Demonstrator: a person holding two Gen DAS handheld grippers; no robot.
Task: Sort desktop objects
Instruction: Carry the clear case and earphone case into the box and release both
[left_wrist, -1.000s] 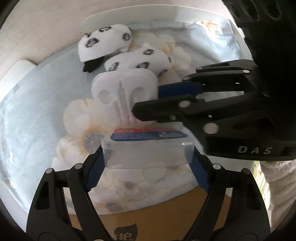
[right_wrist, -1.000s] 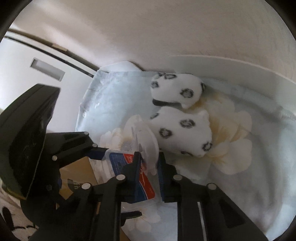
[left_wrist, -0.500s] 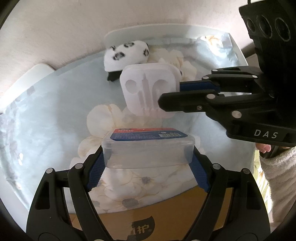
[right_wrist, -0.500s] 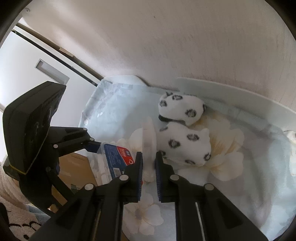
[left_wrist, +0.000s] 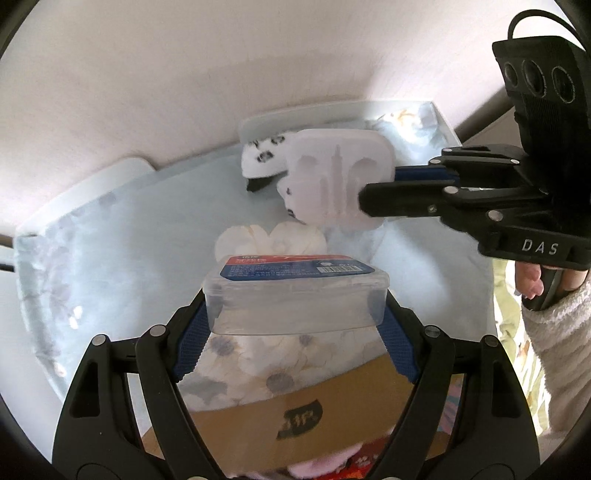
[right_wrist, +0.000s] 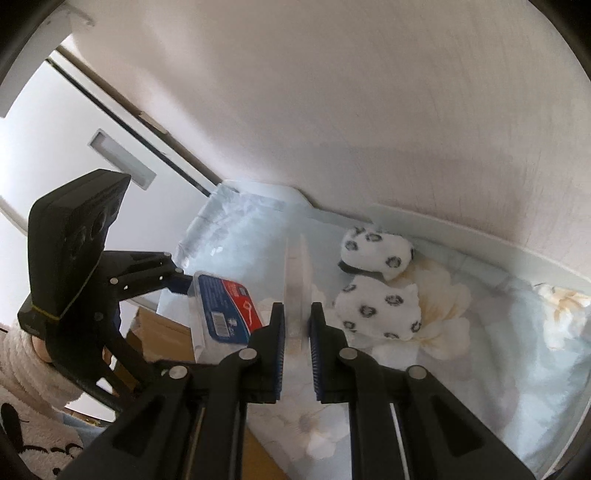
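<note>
My left gripper (left_wrist: 295, 325) is shut on a clear plastic box with a red and blue label (left_wrist: 295, 295) and holds it above the table; the box also shows in the right wrist view (right_wrist: 225, 314). My right gripper (right_wrist: 297, 328) is shut on a white moulded earphone case (right_wrist: 295, 280), held on edge in the air. In the left wrist view the case (left_wrist: 336, 181) hangs above and behind the box, with the right gripper (left_wrist: 384, 184) coming in from the right. Two white spotted plush socks (right_wrist: 376, 299) lie on the cloth near the wall.
A pale blue flowered cloth (left_wrist: 110, 258) covers the white table (left_wrist: 110, 177), which stands against a wall. A brown cardboard box (left_wrist: 295, 417) sits at the table's near edge. A white door (right_wrist: 55, 147) stands to the left.
Both grippers have risen and pulled back from the table with their objects. The earphone case has lifted away from above the plastic box, up and to the right.
</note>
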